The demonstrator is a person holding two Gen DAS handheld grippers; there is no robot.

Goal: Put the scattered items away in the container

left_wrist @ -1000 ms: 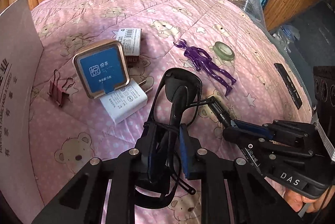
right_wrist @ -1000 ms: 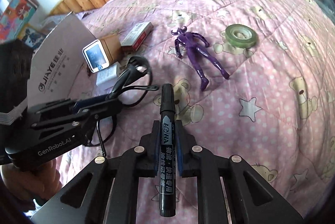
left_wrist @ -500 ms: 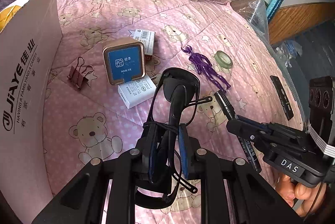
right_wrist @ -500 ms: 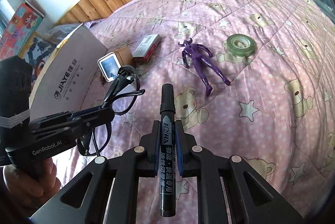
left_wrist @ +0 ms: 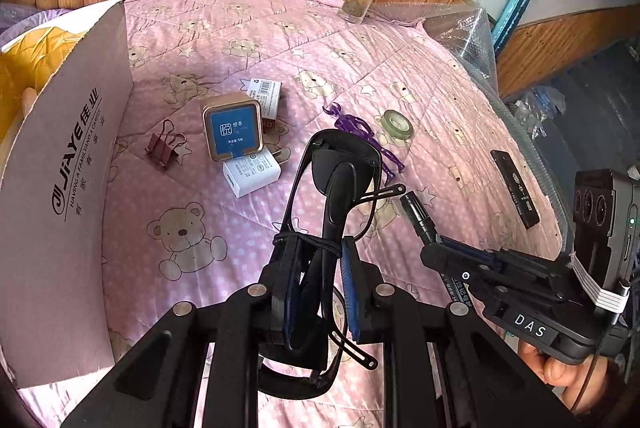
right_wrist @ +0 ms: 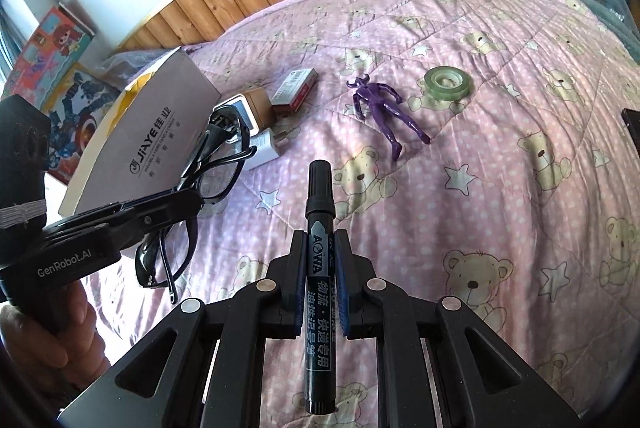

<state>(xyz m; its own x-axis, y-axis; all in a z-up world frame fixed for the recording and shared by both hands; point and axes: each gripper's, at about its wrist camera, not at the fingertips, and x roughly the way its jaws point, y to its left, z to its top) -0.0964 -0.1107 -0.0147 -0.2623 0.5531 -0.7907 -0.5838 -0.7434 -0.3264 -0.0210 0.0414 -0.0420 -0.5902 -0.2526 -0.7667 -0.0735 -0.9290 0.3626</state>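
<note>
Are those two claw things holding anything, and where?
Left gripper: black glasses, clamped across the folded frame. Right gripper: black marker, gripped around mid-barrel.

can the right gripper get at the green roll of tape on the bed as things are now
Probably not yet. The path over the pink quilt to the green tape roll looks clear, but the right gripper is shut on a black marker pen, so its jaws are occupied.

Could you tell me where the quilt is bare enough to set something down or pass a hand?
Free: between the cardboard box and white charger, and right of the tape roll. Crowded: around the blue-faced tin, binder clip and purple figure.
</note>
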